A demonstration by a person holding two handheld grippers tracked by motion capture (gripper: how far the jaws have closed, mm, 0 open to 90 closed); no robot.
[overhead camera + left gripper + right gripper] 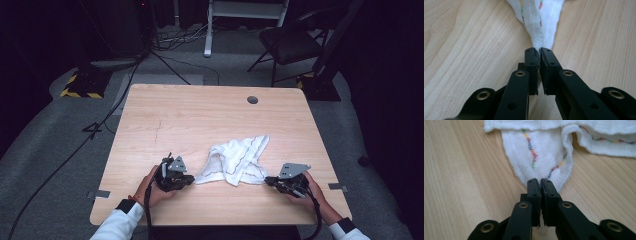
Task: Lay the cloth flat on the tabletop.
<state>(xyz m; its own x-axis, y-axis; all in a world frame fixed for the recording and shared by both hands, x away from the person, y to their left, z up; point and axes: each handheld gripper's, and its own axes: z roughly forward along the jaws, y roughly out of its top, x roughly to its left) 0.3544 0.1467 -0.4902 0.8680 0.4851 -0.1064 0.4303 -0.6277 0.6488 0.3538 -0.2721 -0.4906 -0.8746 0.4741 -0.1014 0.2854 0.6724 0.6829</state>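
Left claw [192, 178] clamped shut, low, level — right claw [267, 179] likewise, pointing inward.

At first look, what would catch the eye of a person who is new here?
A crumpled white cloth with coloured stitching lies near the front of the wooden table. The left hand-held gripper pinches its left corner and the right hand-held gripper pinches its right corner, both jaws shut on it.

1. Left tongs [191, 179]: black body, grey three-cornered plate on top, brass-ringed screw holes along the black jaws.
2. Right tongs [267, 180]: same build, black cable trailing.
3. White sleeves with dark cuffs; a red-orange wristband.
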